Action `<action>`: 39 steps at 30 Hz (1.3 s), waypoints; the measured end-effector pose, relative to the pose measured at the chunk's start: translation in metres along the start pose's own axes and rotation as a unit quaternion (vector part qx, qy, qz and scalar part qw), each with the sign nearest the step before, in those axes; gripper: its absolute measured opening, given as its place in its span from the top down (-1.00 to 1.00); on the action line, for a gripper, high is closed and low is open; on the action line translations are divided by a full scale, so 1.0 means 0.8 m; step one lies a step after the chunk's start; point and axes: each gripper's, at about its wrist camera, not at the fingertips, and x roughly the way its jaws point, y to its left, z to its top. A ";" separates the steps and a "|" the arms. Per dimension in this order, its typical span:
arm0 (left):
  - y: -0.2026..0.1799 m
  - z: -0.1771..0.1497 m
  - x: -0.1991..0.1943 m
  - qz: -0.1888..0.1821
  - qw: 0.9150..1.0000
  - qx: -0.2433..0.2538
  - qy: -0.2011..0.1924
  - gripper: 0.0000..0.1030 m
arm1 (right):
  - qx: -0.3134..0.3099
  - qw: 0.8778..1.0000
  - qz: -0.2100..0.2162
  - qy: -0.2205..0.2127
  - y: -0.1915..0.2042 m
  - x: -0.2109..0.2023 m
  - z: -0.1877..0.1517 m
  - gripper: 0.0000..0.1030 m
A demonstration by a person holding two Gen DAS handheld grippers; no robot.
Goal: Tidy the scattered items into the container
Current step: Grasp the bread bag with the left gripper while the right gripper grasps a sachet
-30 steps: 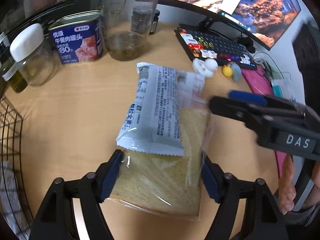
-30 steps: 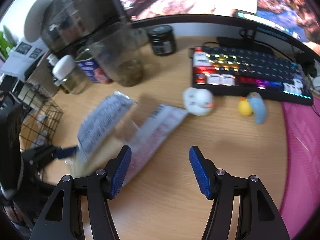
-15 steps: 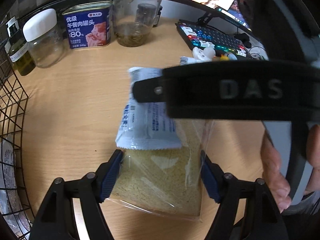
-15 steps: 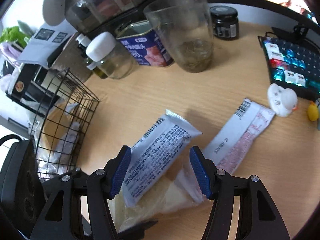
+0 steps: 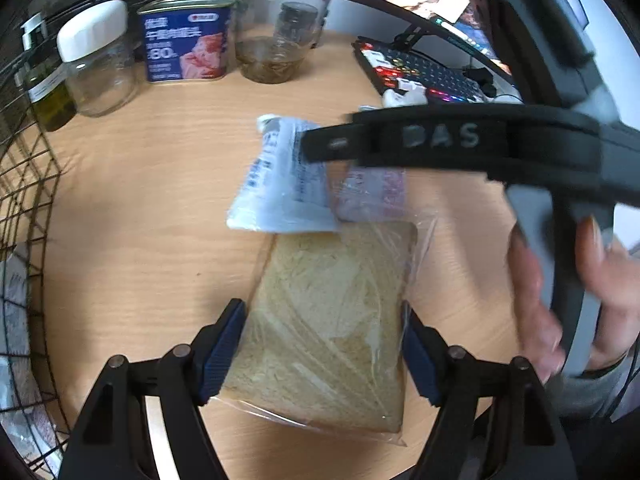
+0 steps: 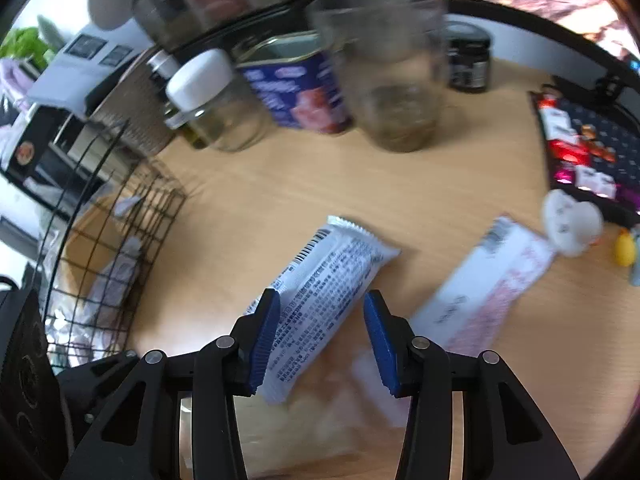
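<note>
A slice of bread in a clear bag (image 5: 328, 320) lies on the wooden desk, and my left gripper (image 5: 320, 344) is shut on its two sides. A white-and-blue snack packet (image 5: 280, 184) rests against the bread's far edge. My right gripper (image 6: 322, 332) reaches in from the right. Its jaws are closing on that packet (image 6: 320, 300), and the pads press its long edges. A pink-and-white packet (image 6: 488, 288) lies flat to the right. The black wire basket (image 6: 120, 216) stands at the left with wrapped items inside.
Behind stand a blue meat can (image 5: 186, 40), a white-lidded glass jar (image 5: 98, 68), a glass beaker (image 5: 276, 40) and a dark jar (image 6: 468, 60). A lit keyboard (image 5: 424, 72) and toy ducks (image 6: 570, 228) sit at the right. A person's hand (image 5: 560, 292) holds the right gripper.
The right gripper swung left from the bare desk over the packets and narrowed its jaws onto the white-and-blue packet. The left gripper shifted with the bread, and the packet slid toward the bread's far edge.
</note>
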 end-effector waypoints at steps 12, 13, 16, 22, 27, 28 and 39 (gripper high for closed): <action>0.004 -0.012 -0.038 0.021 1.000 -0.010 -0.019 -0.51 | 0.025 1.000 -0.006 -0.006 -0.026 -0.013 0.006 0.10; 0.004 -0.014 -0.042 0.023 0.999 -0.010 -0.022 -0.51 | 0.020 1.000 -0.001 -0.005 -0.019 -0.010 0.008 0.06; 0.005 -0.023 -0.056 0.034 0.999 -0.016 -0.030 -0.51 | 0.000 1.000 0.006 -0.002 0.003 0.000 0.016 -0.09; 0.014 -0.042 -0.083 0.044 0.997 -0.031 -0.048 -0.51 | -0.057 0.998 0.002 0.005 0.036 0.026 0.034 -0.19; 0.019 -0.044 -0.096 0.048 0.997 -0.039 -0.056 -0.51 | -0.196 0.981 0.001 -0.001 0.064 0.030 0.043 -0.20; 0.021 -0.044 -0.097 0.048 0.996 -0.039 -0.057 -0.51 | -0.234 0.972 -0.003 -0.005 0.069 0.029 0.042 -0.22; 0.031 -0.051 -0.119 0.069 0.992 -0.069 -0.078 -0.51 | -0.391 0.918 -0.012 0.065 0.088 0.079 0.030 -0.23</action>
